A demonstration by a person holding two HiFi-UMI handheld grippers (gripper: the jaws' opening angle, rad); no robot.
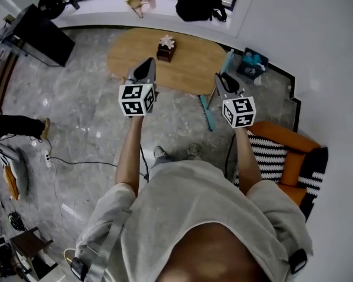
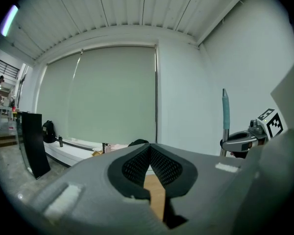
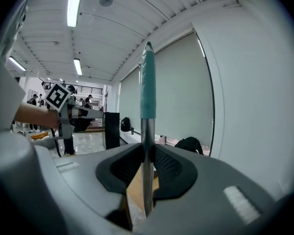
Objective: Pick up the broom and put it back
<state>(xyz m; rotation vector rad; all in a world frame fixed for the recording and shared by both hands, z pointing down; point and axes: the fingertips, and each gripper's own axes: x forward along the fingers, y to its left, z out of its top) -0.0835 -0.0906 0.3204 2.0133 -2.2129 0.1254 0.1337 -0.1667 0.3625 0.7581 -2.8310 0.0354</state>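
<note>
right gripper: jaws closed on the bare metal part of the broom handle, pads pressing it from both sides; the teal grip sleeve stands up above the jaws.
left gripper: jaws together, pads meeting at the tips, nothing between them; it has no part in the hold.
broom's place: upright in front of the person, to their right. in the head view its teal head hangs low by the floor just beside the wooden table, with the handle running up into the right gripper.
off the floor or not: cannot tell; the head is close to the grey floor, and no view shows a gap or contact.
surroundings: an orange chair with a striped cushion to the person's right, a small box with a flower on the table, a black bag on the window ledge.
done so far: the pick-up looks complete, with the handle firmly gripped and the broom standing vertical.
left to do: carry it to its resting spot, stand or lean it there, then let go.
where it belongs: not clear from these views; a teal thing stands by the white wall past the table, and the spot may be there, but that is only a guess.
progress: roughly halfway, by my judgement.
</note>
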